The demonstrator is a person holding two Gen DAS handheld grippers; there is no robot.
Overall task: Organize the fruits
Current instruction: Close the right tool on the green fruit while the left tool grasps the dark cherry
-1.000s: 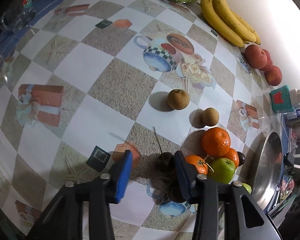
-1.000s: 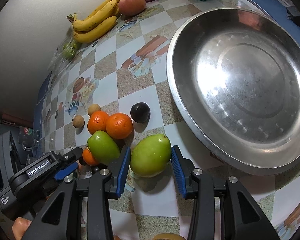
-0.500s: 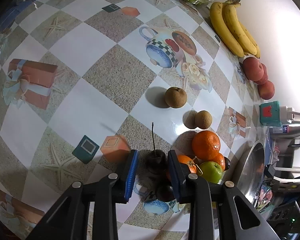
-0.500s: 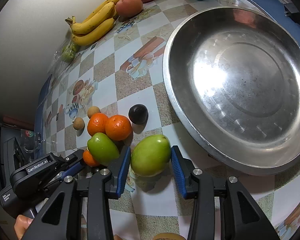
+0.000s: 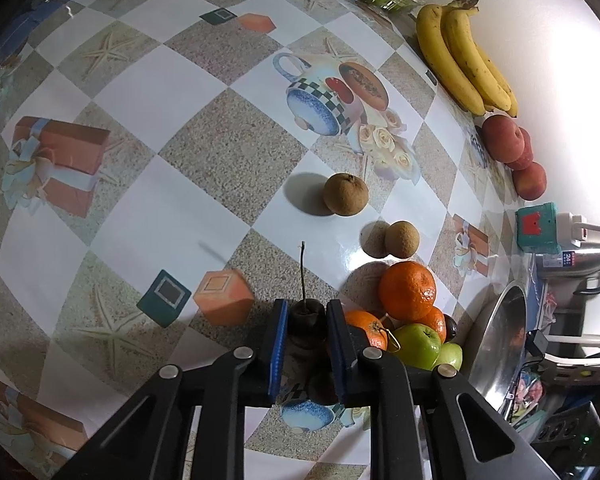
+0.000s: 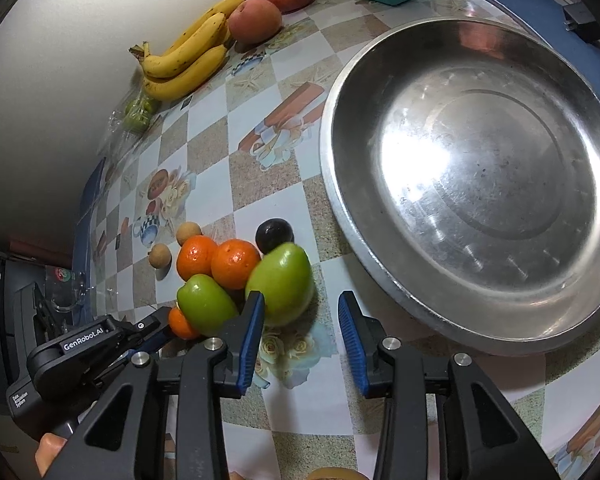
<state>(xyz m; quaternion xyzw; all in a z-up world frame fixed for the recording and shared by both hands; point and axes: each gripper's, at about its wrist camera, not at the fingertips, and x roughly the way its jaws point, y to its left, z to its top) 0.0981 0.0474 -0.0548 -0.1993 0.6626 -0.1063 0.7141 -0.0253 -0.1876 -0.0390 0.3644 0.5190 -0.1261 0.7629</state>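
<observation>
Cherry [image 5: 306, 316]: dark, round, with a thin upright stem, clamped between the left tongs [image 5: 307, 334]. Green fruit [image 6: 280, 284]: glossy, oval, just beyond the right tongs [image 6: 302, 338], whose jaws stand apart.

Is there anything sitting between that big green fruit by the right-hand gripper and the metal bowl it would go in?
Nothing visible. From the green fruit to the bowl there is only bare tablecloth. The dark plum and the oranges lie off to the far side, away from that path.
</observation>
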